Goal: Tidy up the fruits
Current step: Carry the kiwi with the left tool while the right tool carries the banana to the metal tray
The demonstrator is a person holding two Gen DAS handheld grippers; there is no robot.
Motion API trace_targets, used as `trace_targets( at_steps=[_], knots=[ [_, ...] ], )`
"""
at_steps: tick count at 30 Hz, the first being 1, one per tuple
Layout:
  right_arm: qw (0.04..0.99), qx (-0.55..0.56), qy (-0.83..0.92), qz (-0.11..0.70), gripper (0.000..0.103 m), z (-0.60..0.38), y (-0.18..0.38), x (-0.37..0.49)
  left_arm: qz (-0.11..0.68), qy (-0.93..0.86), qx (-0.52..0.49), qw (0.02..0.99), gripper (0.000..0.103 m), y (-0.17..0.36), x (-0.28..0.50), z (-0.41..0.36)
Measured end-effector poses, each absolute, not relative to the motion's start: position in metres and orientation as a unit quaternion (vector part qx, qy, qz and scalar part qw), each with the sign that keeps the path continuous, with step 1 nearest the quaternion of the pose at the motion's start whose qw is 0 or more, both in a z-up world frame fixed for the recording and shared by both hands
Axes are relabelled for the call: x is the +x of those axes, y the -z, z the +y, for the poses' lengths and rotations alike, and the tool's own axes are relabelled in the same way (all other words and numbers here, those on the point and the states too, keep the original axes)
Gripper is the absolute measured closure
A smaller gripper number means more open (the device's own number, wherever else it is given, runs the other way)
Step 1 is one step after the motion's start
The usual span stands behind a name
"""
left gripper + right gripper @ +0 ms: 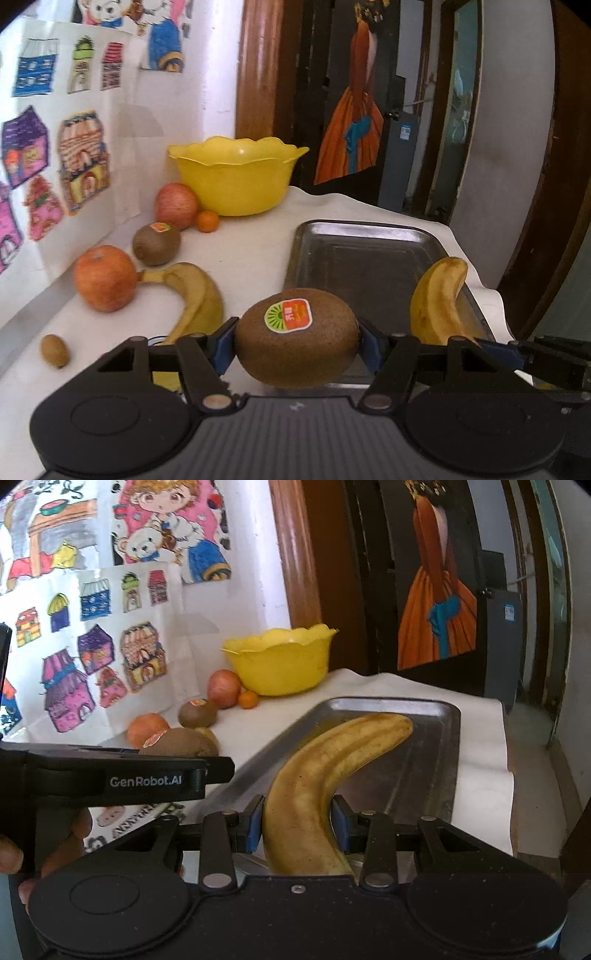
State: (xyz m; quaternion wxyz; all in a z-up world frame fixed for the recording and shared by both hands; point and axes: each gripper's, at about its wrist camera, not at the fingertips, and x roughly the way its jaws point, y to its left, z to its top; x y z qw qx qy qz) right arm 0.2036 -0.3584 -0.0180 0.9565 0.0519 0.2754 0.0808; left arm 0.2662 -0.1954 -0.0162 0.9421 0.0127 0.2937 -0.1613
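Fruit is split across the white table: a steel tray (436, 738) fills the middle of the right wrist view, with a yellow bowl (236, 177) behind it. Over the tray, the right gripper (297, 825) pinches a banana (325, 775) low on its curve; soft and easily bruised, it looks best held mid-body. At the left view's lower centre, the left gripper (297, 345) clamps a stickered kiwi (297, 338) across its width, firm but fuzzy.
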Motion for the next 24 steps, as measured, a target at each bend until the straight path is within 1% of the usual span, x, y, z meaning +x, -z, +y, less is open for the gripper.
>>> trace_targets(
  at_steps=[16, 24],
  knots=[
    [0.943, 0.066, -0.069, 0.32, 0.063, -0.371, 0.037, 0.222, 0.325, 0.168, 0.027, 0.93, 0.033, 0.039, 0.284, -0.215],
    [0.941, 0.061, -0.066, 0.326, 0.062, -0.37, 0.039, 0.223, 0.321, 0.165, 0.039, 0.932, 0.033, 0.041, 0.283, -0.218]
  ],
)
